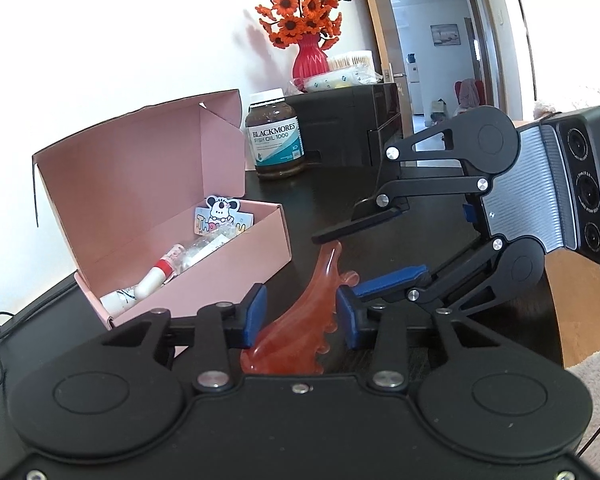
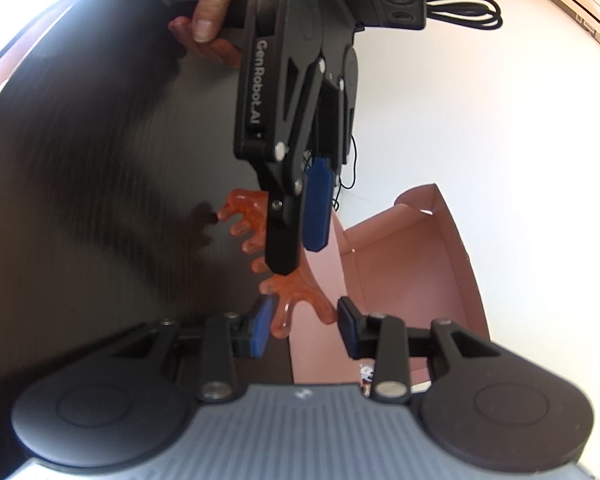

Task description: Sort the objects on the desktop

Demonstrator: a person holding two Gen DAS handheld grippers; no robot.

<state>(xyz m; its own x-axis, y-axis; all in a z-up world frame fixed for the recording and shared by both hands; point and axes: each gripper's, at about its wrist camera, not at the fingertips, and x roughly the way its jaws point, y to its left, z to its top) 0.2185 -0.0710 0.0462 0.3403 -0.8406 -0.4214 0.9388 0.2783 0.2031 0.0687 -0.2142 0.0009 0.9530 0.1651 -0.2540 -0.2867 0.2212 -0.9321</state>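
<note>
While we hold the amber comb [image 1: 296,320] between the blue pads of our left gripper [image 1: 300,316], its jaws are closed on the comb's broad body, teeth facing right in the left wrist view. Just beyond, our right gripper [image 2: 304,320] reaches in from the opposite side; its jaws stand partly open around the comb's narrow forked end, and from the right wrist view the left pad seems to touch a prong while the other pad stands apart, so we cannot tell whether it grips at all. We judge this to be a handover or a two-handed steadying of the comb above the dark table [image 1: 440,200]. Beside the comb sits the pink box [image 1: 204,272], lid up, already holding a white tube with a red band [image 1: 152,280], a clear packet and a cartoon card [image 1: 224,216], so part of the sorting looks done. Farther back, a fish oil bottle [image 1: 276,136] rests on the table, seemingly unsorted, before a black case [image 1: 340,124] carrying a red vase of orange flowers [image 1: 310,56]. The comb itself is not yet in the box.
</note>
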